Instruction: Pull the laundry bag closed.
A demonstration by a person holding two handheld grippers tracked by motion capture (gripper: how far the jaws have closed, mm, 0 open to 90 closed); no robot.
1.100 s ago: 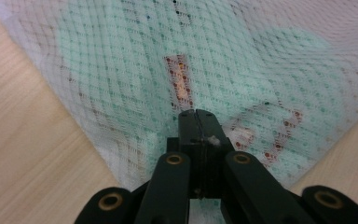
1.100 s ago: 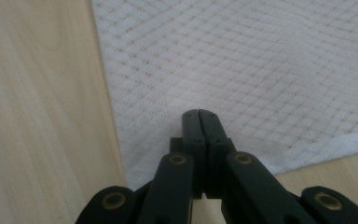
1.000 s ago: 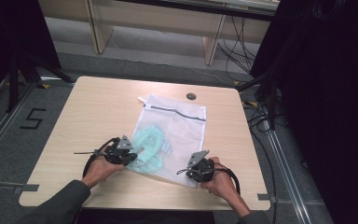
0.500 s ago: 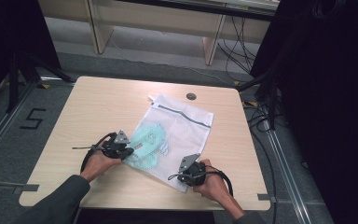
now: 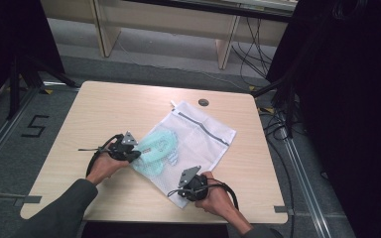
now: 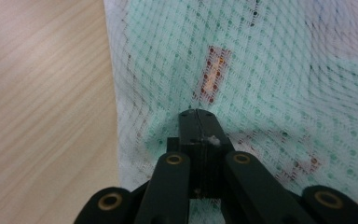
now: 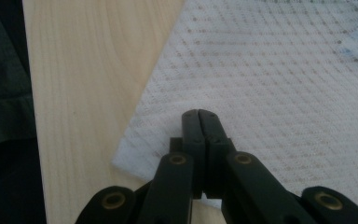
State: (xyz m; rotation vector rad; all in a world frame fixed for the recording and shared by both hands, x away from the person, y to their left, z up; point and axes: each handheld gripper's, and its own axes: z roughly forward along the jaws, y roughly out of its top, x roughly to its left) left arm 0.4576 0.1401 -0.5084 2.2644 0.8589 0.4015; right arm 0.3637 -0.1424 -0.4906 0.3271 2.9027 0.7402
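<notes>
At the table's [image 5: 104, 104] near edge, toward 5 o'clock, the right gripper [image 5: 187, 189] had its jaws pressed together on the near corner of the white mesh laundry bag [image 5: 198, 136]. Farther in, at about 9 o'clock of the bag, the left gripper [image 5: 131, 153] was clamped on the bag's left edge, pinching mesh over the mint-green cloth [image 5: 158, 146] inside. The bag lay diagonally at mid-table, its zipper [image 5: 203, 126] toward 1 o'clock, near a dark round disc [image 5: 203, 102].
</notes>
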